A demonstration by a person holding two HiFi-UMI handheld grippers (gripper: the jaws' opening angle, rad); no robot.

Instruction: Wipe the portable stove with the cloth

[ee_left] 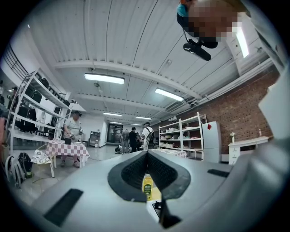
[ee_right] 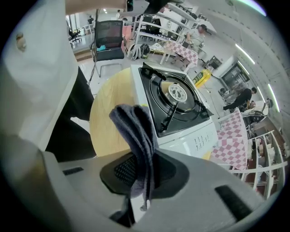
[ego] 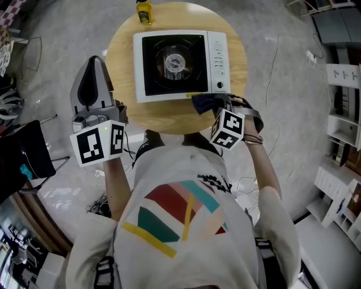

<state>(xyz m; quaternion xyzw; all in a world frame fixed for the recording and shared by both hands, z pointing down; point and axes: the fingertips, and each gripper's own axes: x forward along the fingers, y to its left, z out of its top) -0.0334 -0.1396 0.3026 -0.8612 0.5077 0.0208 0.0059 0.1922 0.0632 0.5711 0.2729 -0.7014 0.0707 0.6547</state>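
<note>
The portable stove sits in the middle of the round wooden table, its control panel to the person's right, with a yellow bottle behind it at the far edge. The dark cloth is pinched between the right gripper's jaws, its free end standing clear of them. It hangs just off the stove's near right corner, apparently poised to begin wiping. The left gripper hangs off to the table's left, jaws together on nothing, likely keeping clear.
</note>
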